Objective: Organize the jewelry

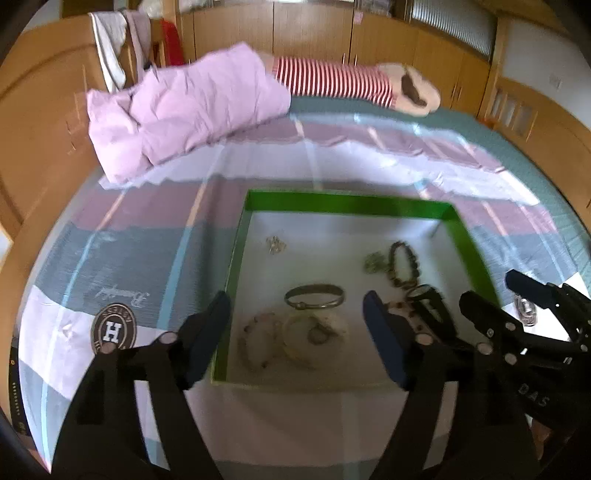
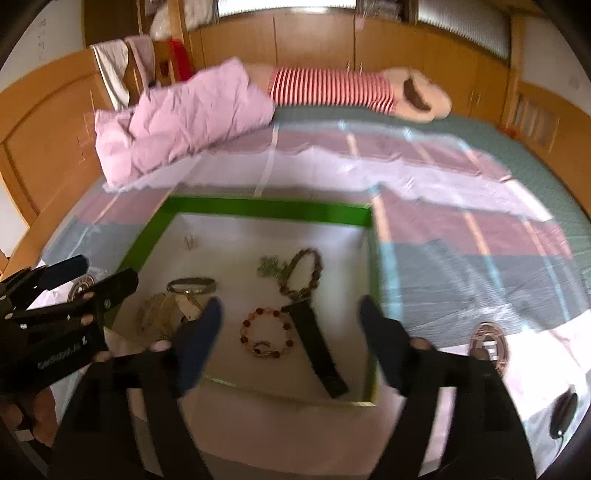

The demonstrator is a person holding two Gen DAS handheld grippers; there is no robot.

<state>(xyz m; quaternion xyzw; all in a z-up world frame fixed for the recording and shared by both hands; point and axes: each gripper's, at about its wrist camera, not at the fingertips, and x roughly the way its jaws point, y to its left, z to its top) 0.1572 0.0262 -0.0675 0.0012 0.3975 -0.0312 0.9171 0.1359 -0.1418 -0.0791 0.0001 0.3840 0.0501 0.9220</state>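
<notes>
Setting: home bedroom. Wide bed (image 1: 147, 258) covered by a striped sheet in pink, grey and white; crumpled pink duvet (image 1: 184, 107) at its far side with a striped bolster (image 1: 332, 81). Wooden wardrobes (image 1: 314, 33) line the wall; clothes (image 1: 110, 48) hang nearby.

A bed (image 1: 535, 173) with a striped sheet fills the room, a rumpled pink quilt (image 1: 184, 107) and red-striped pillow (image 1: 332, 81) at its far side. Wooden wardrobes (image 2: 314, 40) line the wall under bright windows (image 2: 461, 22).
</notes>
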